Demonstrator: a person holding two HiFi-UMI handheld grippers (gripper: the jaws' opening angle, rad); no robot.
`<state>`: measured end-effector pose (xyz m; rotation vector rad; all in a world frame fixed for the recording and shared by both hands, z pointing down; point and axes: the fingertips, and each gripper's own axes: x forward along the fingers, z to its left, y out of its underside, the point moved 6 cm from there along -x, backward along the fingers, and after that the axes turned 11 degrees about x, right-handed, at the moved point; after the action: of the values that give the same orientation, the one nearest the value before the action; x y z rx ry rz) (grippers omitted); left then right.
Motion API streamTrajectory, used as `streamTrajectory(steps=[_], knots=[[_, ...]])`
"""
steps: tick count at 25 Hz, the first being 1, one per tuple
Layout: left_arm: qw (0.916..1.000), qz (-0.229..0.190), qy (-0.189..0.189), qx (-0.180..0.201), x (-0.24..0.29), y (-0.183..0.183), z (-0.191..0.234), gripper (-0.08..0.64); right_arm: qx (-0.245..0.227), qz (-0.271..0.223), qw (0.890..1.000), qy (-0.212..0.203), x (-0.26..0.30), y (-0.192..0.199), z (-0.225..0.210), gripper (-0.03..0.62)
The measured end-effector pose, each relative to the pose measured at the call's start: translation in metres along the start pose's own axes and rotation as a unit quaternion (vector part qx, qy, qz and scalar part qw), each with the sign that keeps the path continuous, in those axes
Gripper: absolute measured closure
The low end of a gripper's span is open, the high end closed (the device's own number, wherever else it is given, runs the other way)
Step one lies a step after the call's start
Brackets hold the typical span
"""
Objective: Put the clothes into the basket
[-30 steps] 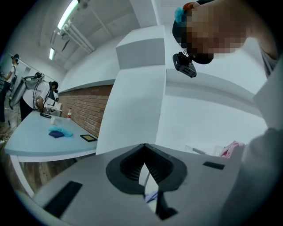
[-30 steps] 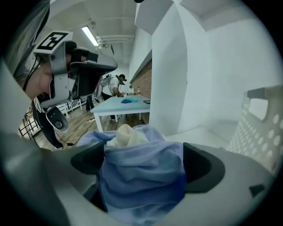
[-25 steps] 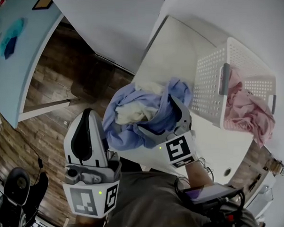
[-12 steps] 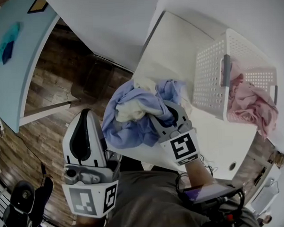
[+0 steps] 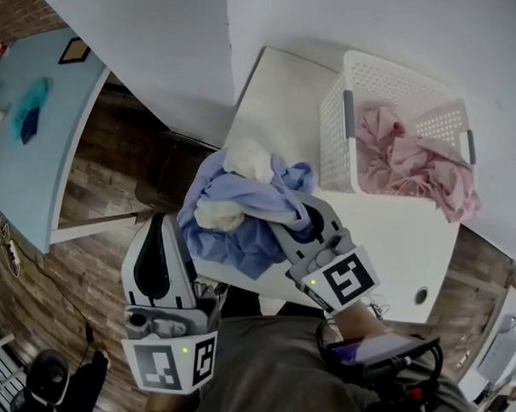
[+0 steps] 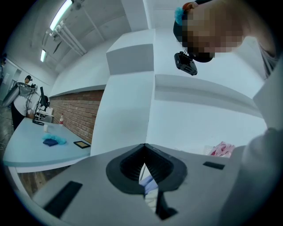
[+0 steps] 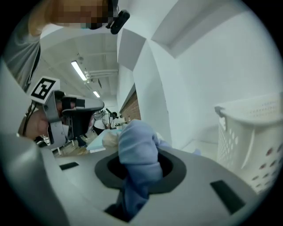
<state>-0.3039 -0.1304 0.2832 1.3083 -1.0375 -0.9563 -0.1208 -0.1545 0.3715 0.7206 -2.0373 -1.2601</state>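
Pinching blue clothes (image 5: 241, 212), the right gripper's (image 5: 306, 217) jaws have just been closing.

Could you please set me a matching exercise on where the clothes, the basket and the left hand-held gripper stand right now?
Things:
1. blue clothes
2. pink clothes
3. basket
4. left hand-held gripper

States:
A. shut, with nothing in it
B. lying in the basket
C. clamped in the right hand-held gripper
D. standing on the white table

Pairs: 1-C, 2-B, 3-D, 4-A.

The right hand-held gripper's jaws have just been closing, with the blue clothes between them.
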Motion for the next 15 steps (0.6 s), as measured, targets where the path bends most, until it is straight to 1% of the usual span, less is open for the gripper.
streamTrajectory(steps=[2, 5, 9, 12, 15], knots=[[0.9999, -0.013, 0.002, 0.007, -0.002, -0.013, -0.009, 0.552, 0.0, -0.026, 1.0, -0.005, -0.012, -0.027, 0.003, 0.506], [0.9994, -0.033, 0.001, 0.009, -0.006, -0.03, -0.021, 0.552, -0.005, -0.054, 0.999, -0.002, -0.034, -0.065, 0.004, 0.506], [0.9973, -0.073, 0.007, 0.01, 0.001, -0.054, -0.041, 0.552, -0.01, -0.106, 0.994, 0.009, -0.066, -0.121, -0.011, 0.505], [0.9951, -0.097, 0.016, 0.007, 0.005, -0.072, -0.062, 0.552, -0.02, -0.143, 0.989, 0.029, -0.099, -0.162, -0.026, 0.505], [0.9923, -0.119, 0.034, 0.003, 0.013, -0.086, -0.084, 0.552, -0.037, -0.181, 0.981, 0.061, -0.134, -0.201, -0.043, 0.505]])
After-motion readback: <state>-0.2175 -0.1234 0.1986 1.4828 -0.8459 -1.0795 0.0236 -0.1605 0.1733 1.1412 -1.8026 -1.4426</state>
